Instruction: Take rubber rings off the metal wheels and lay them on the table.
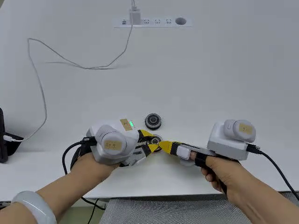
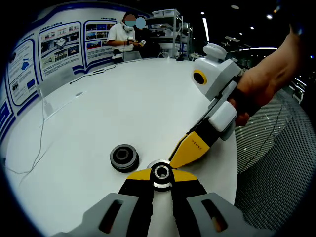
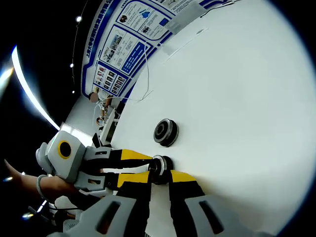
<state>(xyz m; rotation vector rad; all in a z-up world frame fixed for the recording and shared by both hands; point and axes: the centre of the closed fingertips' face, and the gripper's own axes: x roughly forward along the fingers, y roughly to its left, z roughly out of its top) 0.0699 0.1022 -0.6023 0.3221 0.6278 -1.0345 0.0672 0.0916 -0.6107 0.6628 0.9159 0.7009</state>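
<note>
Jaws of the left gripper (image 2: 161, 181) clench the small metal wheel (image 2: 161, 173) at lower centre of the frame, steadying it against a pull. Right gripper (image 3: 159, 180) meets the same wheel from the opposite side, jaws nearly together at its rim, presumably to peel the rubber ring; whether they grip it cannot be told. A second wheel (image 1: 153, 121), ring apparently still on, lies on the table (image 1: 210, 84) just beyond.
</note>
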